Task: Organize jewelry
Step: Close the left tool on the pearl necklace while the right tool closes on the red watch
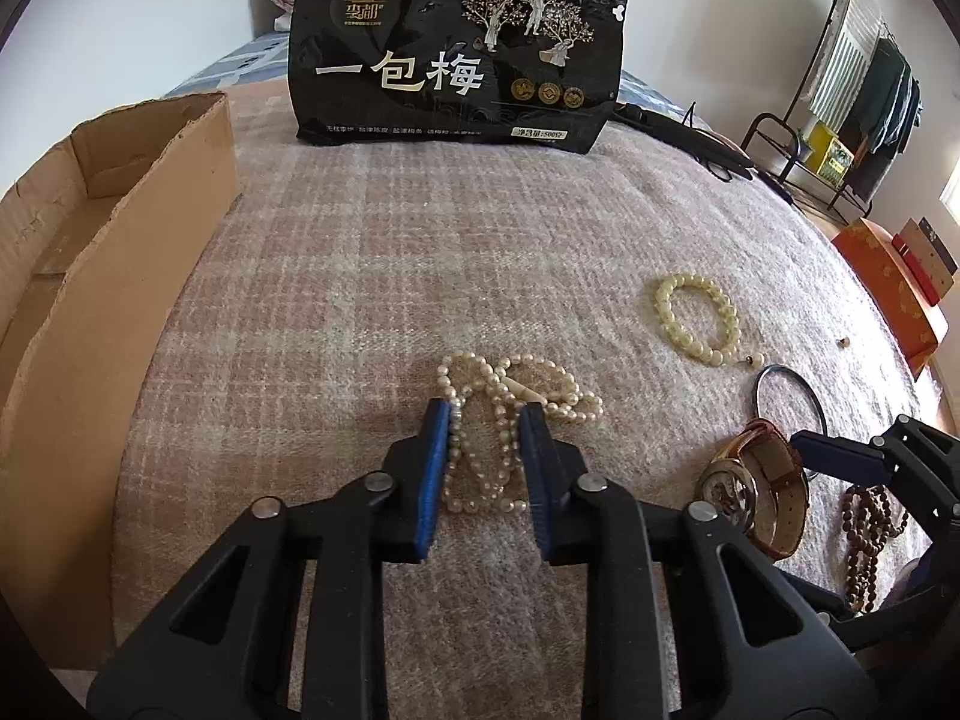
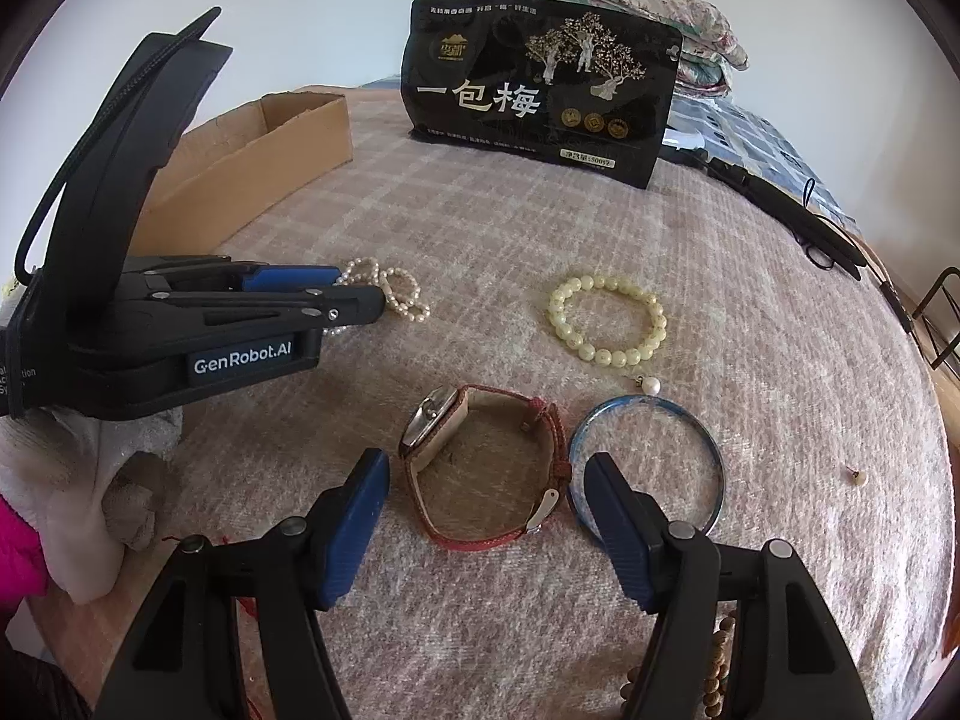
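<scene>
A white pearl necklace (image 1: 528, 384) lies bunched on the plaid blanket, and my left gripper (image 1: 483, 414) is shut on its strands, both blue pads touching pearls. From the right wrist view the left gripper (image 2: 360, 288) reaches in from the left over the same necklace (image 2: 402, 294). My right gripper (image 2: 486, 462) stands open, its fingers on either side of a red-strapped watch (image 2: 432, 420) without touching it. Its right finger overlaps a blue bangle (image 2: 714, 450). A yellow bead bracelet (image 2: 618, 355) lies farther back. Brown wooden beads (image 2: 714, 660) sit under the right gripper.
An open cardboard box (image 1: 120, 276) stands at the left edge of the bed. A black printed pouch (image 1: 456, 48) stands upright at the back. A gloved hand (image 2: 90, 480) holds the left gripper. Black straps (image 2: 780, 204) lie at the far right; a clothes rack (image 1: 852, 90) stands beyond the bed.
</scene>
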Action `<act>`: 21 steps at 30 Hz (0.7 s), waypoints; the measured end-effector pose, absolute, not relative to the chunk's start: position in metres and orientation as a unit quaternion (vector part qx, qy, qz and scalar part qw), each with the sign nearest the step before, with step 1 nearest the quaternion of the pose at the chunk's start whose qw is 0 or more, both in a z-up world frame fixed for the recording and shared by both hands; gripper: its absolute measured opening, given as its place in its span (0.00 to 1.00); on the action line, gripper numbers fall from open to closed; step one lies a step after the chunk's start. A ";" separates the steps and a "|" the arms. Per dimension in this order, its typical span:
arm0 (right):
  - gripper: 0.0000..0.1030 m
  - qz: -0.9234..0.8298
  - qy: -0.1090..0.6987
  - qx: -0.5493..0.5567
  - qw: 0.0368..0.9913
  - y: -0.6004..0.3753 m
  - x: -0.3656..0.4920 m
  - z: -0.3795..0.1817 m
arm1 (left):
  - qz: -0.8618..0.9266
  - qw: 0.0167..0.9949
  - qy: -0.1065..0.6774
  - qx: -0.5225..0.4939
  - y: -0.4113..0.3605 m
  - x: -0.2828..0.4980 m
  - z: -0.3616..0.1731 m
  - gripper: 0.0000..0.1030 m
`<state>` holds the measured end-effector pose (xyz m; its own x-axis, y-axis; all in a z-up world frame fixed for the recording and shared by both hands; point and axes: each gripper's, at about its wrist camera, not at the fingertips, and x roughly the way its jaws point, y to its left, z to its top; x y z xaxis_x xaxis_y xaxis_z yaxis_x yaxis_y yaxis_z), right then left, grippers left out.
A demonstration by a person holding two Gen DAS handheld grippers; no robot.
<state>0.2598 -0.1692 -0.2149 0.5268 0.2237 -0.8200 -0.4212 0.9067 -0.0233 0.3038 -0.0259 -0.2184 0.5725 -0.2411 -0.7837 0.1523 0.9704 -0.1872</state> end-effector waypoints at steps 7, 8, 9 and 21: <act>0.56 0.188 0.448 -0.106 0.868 -0.168 0.260 -0.216 | -0.114 0.885 0.446 -0.064 -0.022 0.302 -0.216 0.06; 0.56 0.189 0.448 -0.101 0.868 -0.169 0.259 -0.216 | -0.114 0.886 0.445 -0.065 -0.021 0.301 -0.215 0.06; 0.55 0.191 0.448 -0.097 0.868 -0.170 0.259 -0.215 | -0.113 0.887 0.443 -0.066 -0.021 0.300 -0.214 0.06; 0.55 0.203 0.429 -0.078 0.877 -0.178 0.242 -0.189 | -0.115 0.901 0.410 -0.082 -0.012 0.276 -0.173 0.05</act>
